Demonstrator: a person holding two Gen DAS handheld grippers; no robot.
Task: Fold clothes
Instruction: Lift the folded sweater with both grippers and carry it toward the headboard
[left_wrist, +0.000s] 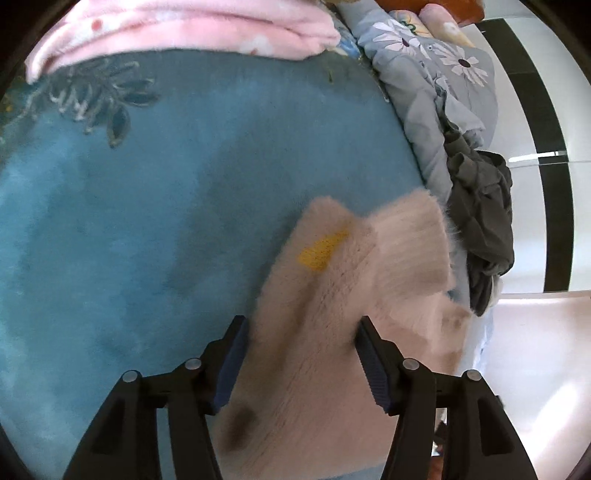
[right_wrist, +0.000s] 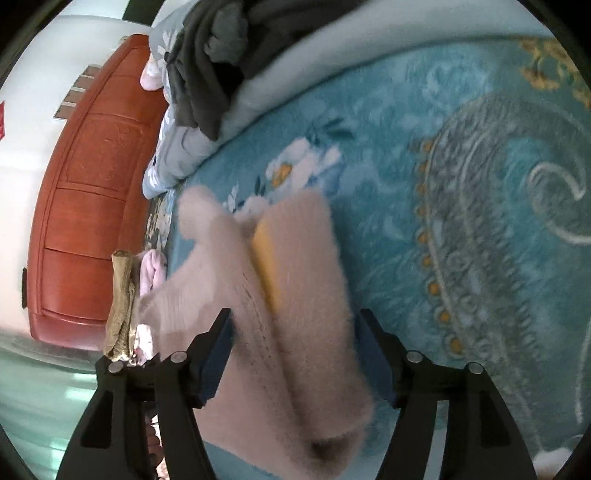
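A fluffy pale pink sweater (left_wrist: 332, 295) with a yellow patch lies on the teal bed blanket (left_wrist: 147, 221). In the left wrist view it runs between the fingers of my left gripper (left_wrist: 301, 325), whose jaws stand wide apart around it. In the right wrist view the same sweater (right_wrist: 295, 295) is bunched and folded lengthwise. It passes between the fingers of my right gripper (right_wrist: 293, 317), whose jaws are also wide apart. Whether either gripper's pads touch the fabric is unclear.
A folded pink blanket (left_wrist: 184, 26) lies at the far edge. A grey floral duvet (left_wrist: 424, 92) with a dark grey garment (left_wrist: 480, 221) on it sits to the right. A red-brown wooden headboard (right_wrist: 85, 203) and small folded items (right_wrist: 122, 302) show in the right wrist view.
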